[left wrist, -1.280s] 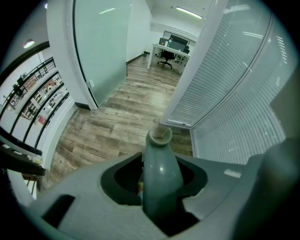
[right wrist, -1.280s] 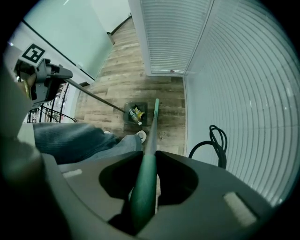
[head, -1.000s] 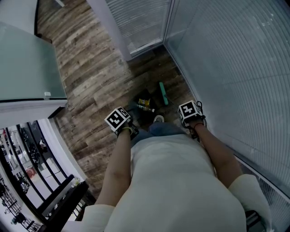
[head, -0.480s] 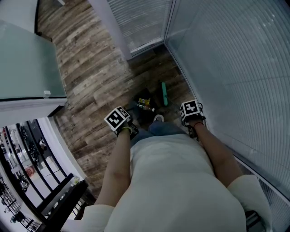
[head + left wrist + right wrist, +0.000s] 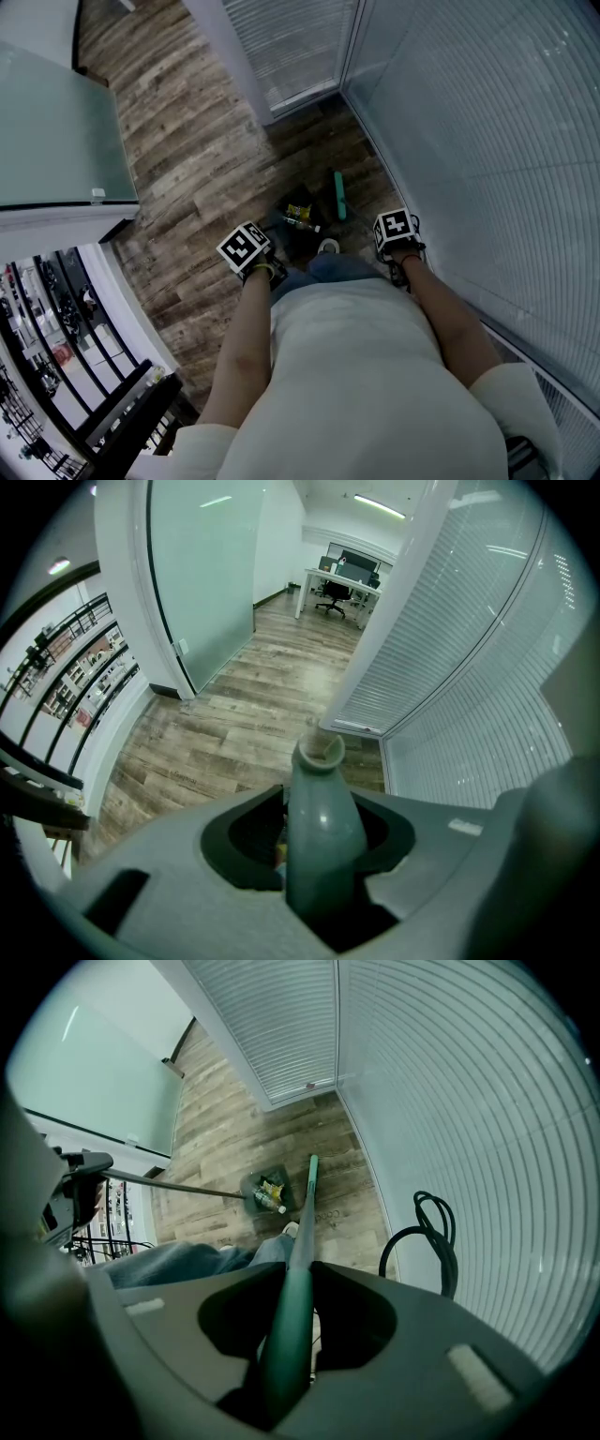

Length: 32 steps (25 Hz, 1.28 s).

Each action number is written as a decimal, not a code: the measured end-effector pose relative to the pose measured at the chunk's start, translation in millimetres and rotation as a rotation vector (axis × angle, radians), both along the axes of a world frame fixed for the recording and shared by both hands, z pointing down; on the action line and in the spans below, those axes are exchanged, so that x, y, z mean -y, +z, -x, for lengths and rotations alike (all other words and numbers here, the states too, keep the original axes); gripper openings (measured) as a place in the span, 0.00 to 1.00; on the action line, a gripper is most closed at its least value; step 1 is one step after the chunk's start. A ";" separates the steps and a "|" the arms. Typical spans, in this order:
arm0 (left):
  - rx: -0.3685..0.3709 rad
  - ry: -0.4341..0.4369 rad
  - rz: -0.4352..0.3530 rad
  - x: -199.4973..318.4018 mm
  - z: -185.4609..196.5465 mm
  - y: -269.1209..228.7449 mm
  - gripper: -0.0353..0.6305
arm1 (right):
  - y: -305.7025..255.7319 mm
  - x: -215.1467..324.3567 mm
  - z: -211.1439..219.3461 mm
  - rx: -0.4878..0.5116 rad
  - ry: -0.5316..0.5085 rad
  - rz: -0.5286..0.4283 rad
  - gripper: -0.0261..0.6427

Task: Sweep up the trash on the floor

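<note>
— Where's the trash (image 5: 270, 1194) from the two tongs?

— Down and ahead of both, roughly midway between them. Yellow wrappers and what looks like a small bottle lie inside the dustpan (image 5: 251, 1183), which rests on the floor (image 5: 187, 169).

— And who has hold of what?

— The left tongs (image 5: 319, 855) are closed round the top end of the dustpan handle (image 5: 319, 799), with the grey knob poking up past the jaws. The right tongs (image 5: 286, 1335) are clamped on the green broom (image 5: 298, 1241), high on its stick.

— Which way does the broom run?

— From the right tongs it slopes away and down to the floor. Its head (image 5: 336, 192) lands just beside the dustpan, on the right tongs' side. The dustpan handle slants in from the left tongs' side, so the two long sticks meet at the pan.

— So which side does the next sweep come from?

— I'd judge from the right tongs' side, pushing across toward the left tongs and into the pan's mouth. The left tongs only need to hold the pan steady.

— Anything left loose on the boards?

— From up here I can't tell; the floor round the pan is dark and small in every view. If crumbs remain, they'd be between the broom head and the pan.

— Any snags?

— A black cable (image 5: 427, 1232) loops on the floor off to the right tongs' outer side, well apart from the broom head.
</note>
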<state>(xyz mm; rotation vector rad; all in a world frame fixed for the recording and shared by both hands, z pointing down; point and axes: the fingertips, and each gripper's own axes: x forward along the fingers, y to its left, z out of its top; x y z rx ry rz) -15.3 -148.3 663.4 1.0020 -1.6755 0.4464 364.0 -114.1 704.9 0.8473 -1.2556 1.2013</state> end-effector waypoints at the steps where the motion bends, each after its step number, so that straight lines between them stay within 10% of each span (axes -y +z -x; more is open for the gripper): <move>1: -0.001 -0.001 -0.001 -0.3 0.0 -0.1 0.27 | 0.1 0.0 0.1 0.001 0.002 0.000 0.18; 32: -0.003 0.003 -0.004 1.8 0.2 0.4 0.27 | 1.8 4.9 -1.0 0.002 -0.013 0.002 0.18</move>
